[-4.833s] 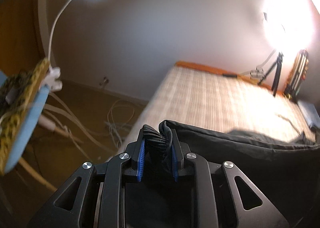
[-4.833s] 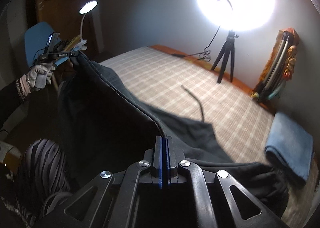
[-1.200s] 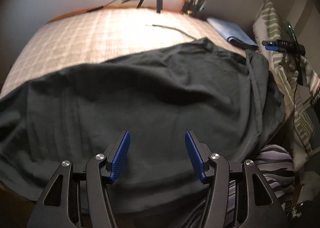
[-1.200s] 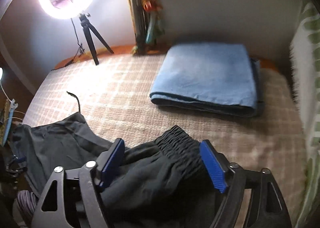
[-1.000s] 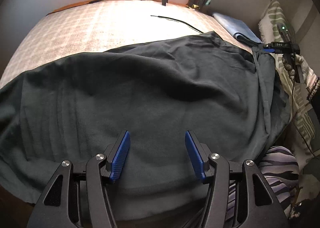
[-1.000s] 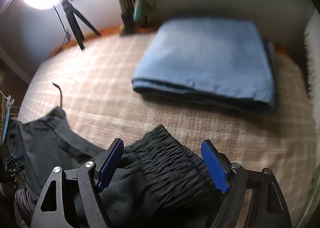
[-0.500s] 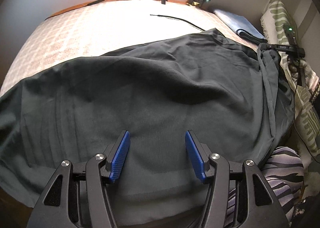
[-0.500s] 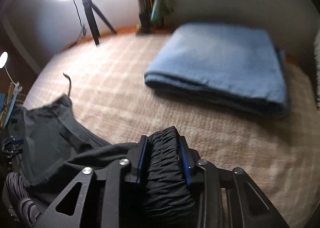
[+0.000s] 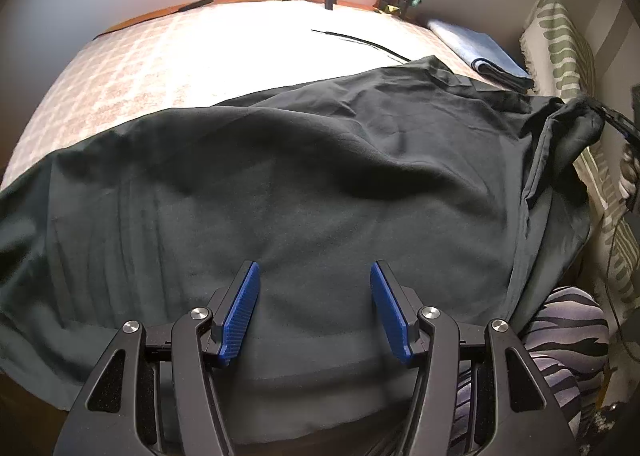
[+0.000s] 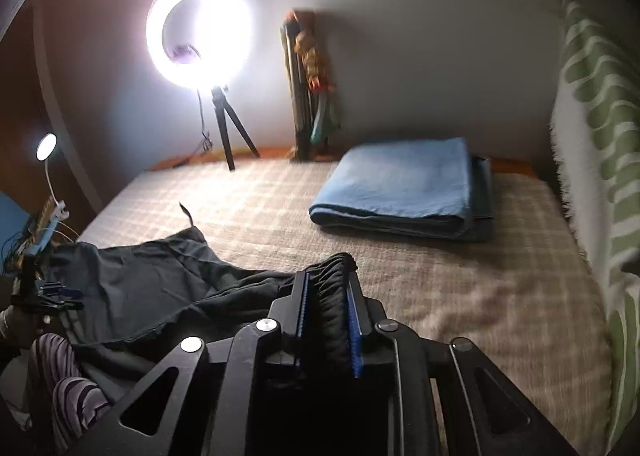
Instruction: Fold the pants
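Currently the right hand-held gripper [image 10: 328,308] pinches the pants [image 9: 320,184] waistband; the left hand-held gripper [image 9: 314,314], spread, should probably clamp the hem farthest from that waistband

The pants [image 9: 320,184] are spread across the bed's [image 10: 500,296] near edge; a folded blanket [image 10: 404,184] is laid behind them, with a ring light [image 10: 199,36] behind its left.

Dim room, glaring ring light [image 10: 199,41], blown-out bedspread [image 9: 248,40], fisheye-warped edges.
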Available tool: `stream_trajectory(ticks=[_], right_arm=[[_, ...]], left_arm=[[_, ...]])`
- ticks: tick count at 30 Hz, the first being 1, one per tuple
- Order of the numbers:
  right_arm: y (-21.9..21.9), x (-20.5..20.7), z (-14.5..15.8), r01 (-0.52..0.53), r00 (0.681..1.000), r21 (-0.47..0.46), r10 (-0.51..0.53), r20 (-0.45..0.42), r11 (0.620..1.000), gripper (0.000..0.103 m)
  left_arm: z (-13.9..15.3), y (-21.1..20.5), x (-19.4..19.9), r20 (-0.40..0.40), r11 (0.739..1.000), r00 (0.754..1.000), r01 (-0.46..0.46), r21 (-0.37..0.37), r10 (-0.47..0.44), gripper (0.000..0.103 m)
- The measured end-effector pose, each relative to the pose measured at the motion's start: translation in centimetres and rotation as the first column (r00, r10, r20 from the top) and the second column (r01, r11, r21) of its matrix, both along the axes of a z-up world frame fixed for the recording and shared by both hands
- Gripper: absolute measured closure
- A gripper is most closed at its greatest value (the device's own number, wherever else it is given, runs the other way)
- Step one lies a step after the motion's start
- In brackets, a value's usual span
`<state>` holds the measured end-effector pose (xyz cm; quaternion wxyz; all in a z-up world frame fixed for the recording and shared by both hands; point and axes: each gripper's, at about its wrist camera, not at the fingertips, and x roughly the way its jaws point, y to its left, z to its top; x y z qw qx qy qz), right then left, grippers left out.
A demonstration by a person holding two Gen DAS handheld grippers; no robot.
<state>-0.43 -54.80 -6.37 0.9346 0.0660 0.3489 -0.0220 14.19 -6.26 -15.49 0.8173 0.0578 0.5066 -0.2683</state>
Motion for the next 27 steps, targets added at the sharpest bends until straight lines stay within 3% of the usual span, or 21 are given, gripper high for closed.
stream_trajectory(ticks=[4, 10, 13, 14, 15, 17, 20, 23, 27], right_arm=[[1.4, -3.7, -0.5, -0.006, 1.0, -0.082, 0.008, 0.025, 0.997, 0.089], [0.9, -9.1, -3.6, 0.038, 0.998, -0.033, -0.039, -0.039, 0.999, 0.089], [-0.2, -11.1, -4.7, 0.114, 0.99, -0.017, -0.115, -0.086, 0.993, 0.088], [-0.6, -11.5, -5.0, 0.146, 0.984, -0.007, -0.146, -0.103, 0.989, 0.083], [-1.0, -11.9, -5.2, 0.177, 0.978, 0.023, -0.173, -0.114, 0.984, 0.08], [-1.8, -12.5, -5.0, 0.213, 0.974, 0.143, -0.197, -0.115, 0.967, 0.05], [-2.2, -12.5, -4.4, 0.215, 0.977, 0.285, -0.202, -0.073, 0.934, 0.033], [-2.5, -11.2, -4.7, 0.221, 0.975, 0.393, -0.204, -0.086, 0.893, 0.023], [-3.9, -9.0, -6.5, 0.293, 0.956, 0.523, -0.257, -0.142, 0.8, 0.023]], left_arm=[[0.0, 0.1, -0.1, 0.008, 1.0, 1.0, 0.006, -0.003, -0.006, 0.046], [0.0, 0.5, -0.2, 0.005, 1.0, 1.0, 0.007, -0.017, -0.007, 0.046], [0.1, 0.7, -0.2, 0.003, 1.0, 1.0, 0.006, -0.015, -0.006, 0.046], [0.2, 0.8, -0.3, 0.002, 1.0, 1.0, 0.003, -0.015, -0.003, 0.046], [0.3, 0.9, -0.3, 0.002, 1.0, 1.0, 0.001, -0.012, -0.001, 0.046], [0.7, 1.0, -0.4, 0.006, 1.0, 1.0, 0.008, 0.002, -0.008, 0.046], [2.3, 1.2, -0.6, 0.048, 0.999, 0.999, 0.019, 0.027, -0.021, 0.046], [5.0, 1.1, -0.5, 0.102, 0.999, 0.994, 0.036, 0.026, -0.039, 0.046], [9.0, 0.1, -0.4, 0.151, 0.996, 0.985, 0.088, 0.005, -0.088, 0.046]])
